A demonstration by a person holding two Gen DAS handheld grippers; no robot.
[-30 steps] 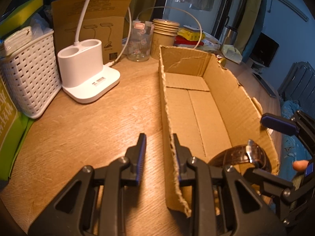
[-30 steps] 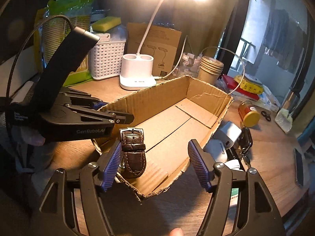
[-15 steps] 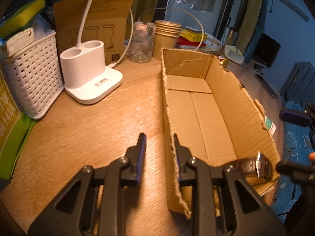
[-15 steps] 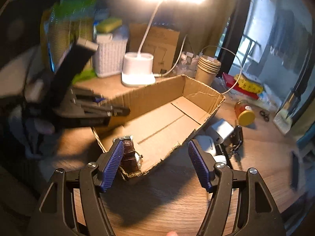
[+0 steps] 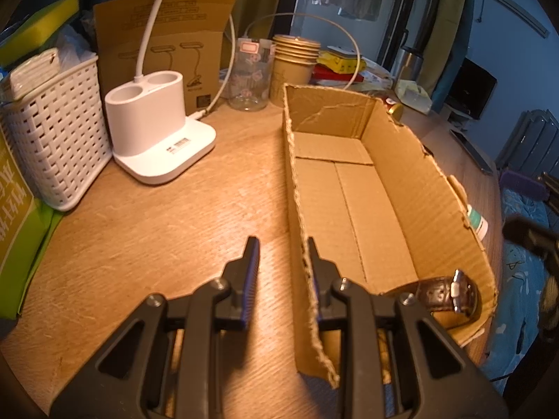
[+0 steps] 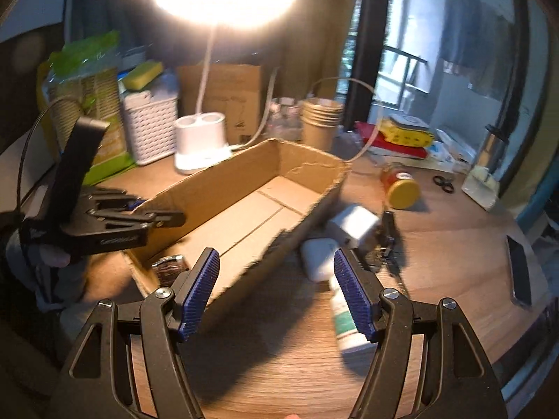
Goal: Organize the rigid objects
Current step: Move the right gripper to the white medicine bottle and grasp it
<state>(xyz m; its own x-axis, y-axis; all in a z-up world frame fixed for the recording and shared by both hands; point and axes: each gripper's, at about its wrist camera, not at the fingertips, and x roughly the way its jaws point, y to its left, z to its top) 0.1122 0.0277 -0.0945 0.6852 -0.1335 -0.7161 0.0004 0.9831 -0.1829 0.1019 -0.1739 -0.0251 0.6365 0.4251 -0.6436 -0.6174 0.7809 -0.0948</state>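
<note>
Landmark: an open, elongated corrugated cardboard box (image 5: pixel 353 188) with ragged torn rims and a flat flap-seamed floor, resting on a wood-grain desk (image 5: pixel 174 230).

Left gripper (image 5: pixel 281 272): black angular frame with ribbed blue pads, its jaws straddling the near end of the box's left wall and closed on that cardboard edge, one finger outside and one inside the box.

Right gripper (image 6: pixel 276 289): same construction, jaws standing wide apart with nothing between the pads, held above the desk just outside the box's right wall.

Wristwatch (image 5: pixel 443 293): dark brown leather strap with embossed grain and a bright metal buckle, lying curled on the box floor in the near right corner, against the end wall. In the right wrist view only a blurred part (image 6: pixel 171 269) shows behind the left finger.

Outside the box's right wall, on the desk: a white rounded-square charger (image 6: pixel 353 225), a smooth white pebble-shaped case (image 6: pixel 319 256), a white and green tube (image 6: pixel 346 321), and a dark, blurred item that may be a set of keys (image 6: pixel 384 244). Farther out lies a yellow-lidded jar (image 6: pixel 401 188) on its side.

Beyond the box's left wall: a glossy white lamp base (image 5: pixel 157 132) with two round wells, and a white woven-pattern plastic basket (image 5: pixel 56 139). Beyond the box's far end: a stack of paper cups (image 5: pixel 293 59) and a clear glass (image 5: pixel 249 76).
</note>
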